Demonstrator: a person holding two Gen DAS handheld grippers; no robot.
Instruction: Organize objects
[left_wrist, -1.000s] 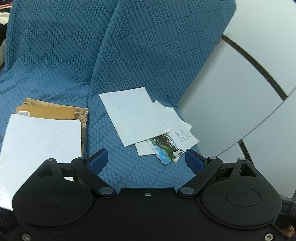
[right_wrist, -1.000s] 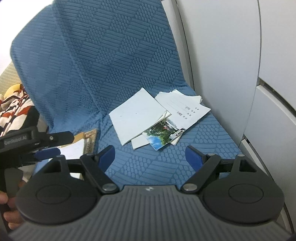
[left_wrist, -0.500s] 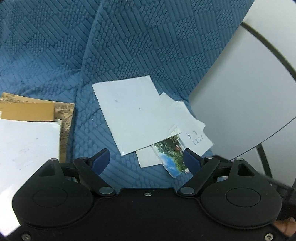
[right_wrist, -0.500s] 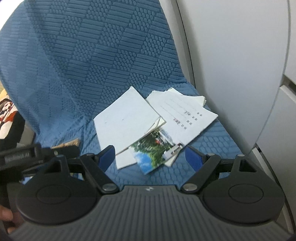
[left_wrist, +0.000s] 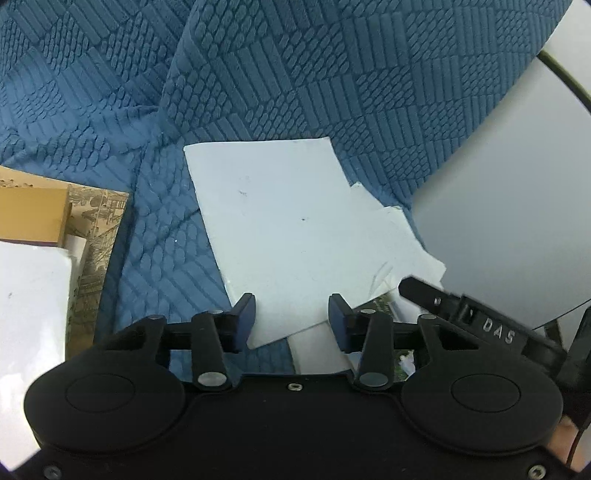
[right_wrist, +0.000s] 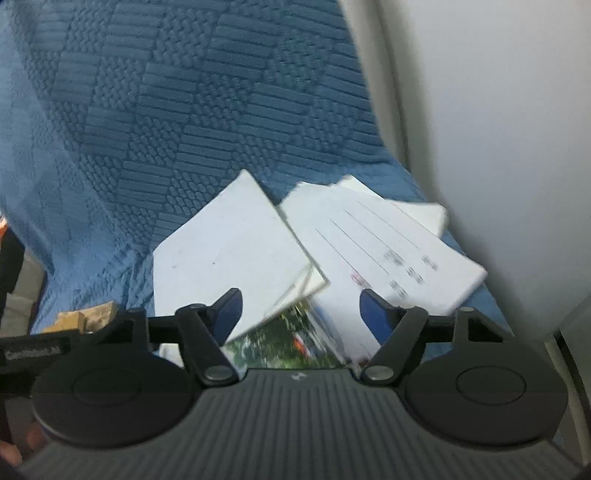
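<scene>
Papers (right_wrist: 236, 254) lie loosely fanned on the blue seat cover (left_wrist: 295, 92), none gathered yet; the left gripper (left_wrist: 291, 317) has been closing around the blank sheet's corner, the right gripper (right_wrist: 301, 314) narrowing, neither pinching.

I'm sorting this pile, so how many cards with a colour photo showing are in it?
1: the photo postcard lies at the pile's near edge, partly under the blank white card and beside the lined card. Others may hide underneath.
</scene>
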